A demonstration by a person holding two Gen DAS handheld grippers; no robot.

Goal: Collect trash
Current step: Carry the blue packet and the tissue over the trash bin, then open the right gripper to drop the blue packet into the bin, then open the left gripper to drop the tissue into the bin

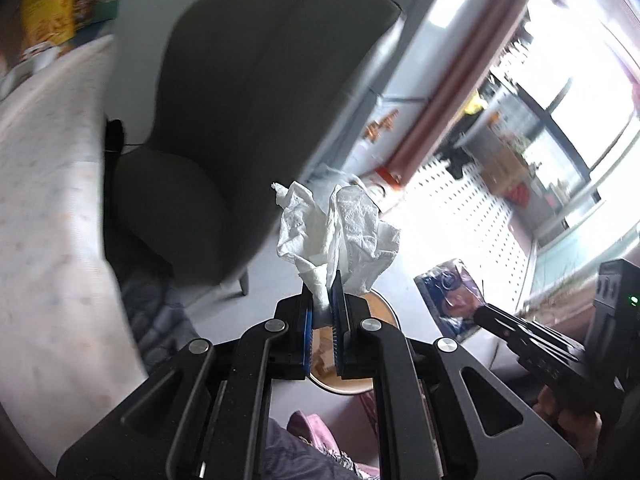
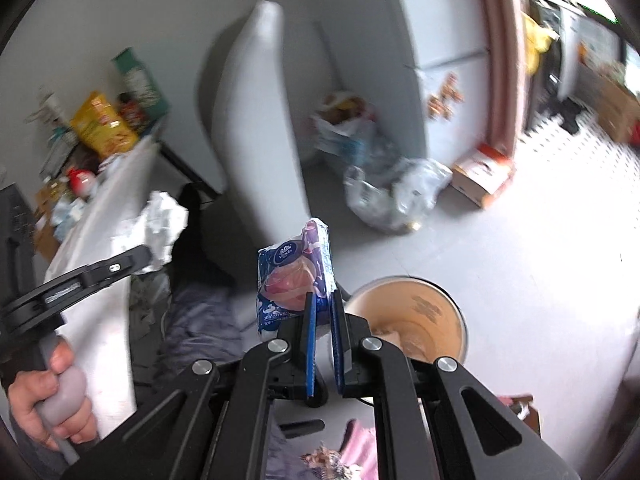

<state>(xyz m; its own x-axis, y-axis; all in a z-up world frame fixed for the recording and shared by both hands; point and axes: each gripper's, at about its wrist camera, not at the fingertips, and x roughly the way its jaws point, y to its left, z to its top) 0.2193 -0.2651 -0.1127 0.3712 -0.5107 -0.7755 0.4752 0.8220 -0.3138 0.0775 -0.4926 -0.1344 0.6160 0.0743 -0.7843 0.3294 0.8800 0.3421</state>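
My left gripper point(image 1: 325, 280) is shut on a crumpled white tissue point(image 1: 336, 232) and holds it in the air above a round bin point(image 1: 384, 308) with a tan inside. My right gripper point(image 2: 322, 300) is shut on a blue and pink snack wrapper point(image 2: 294, 276), held up just left of the same bin point(image 2: 412, 316) on the floor. The right gripper with its wrapper point(image 1: 452, 292) shows at the right of the left wrist view. The left gripper with the tissue point(image 2: 164, 220) shows at the left of the right wrist view.
A grey armchair point(image 1: 240, 100) stands close behind the bin. A table with a white cloth point(image 2: 104, 240) is at the left, with snack bags point(image 2: 104, 124) at its far end. Plastic bags point(image 2: 396, 192) and a cardboard box point(image 2: 484, 176) lie on the floor by the wall.
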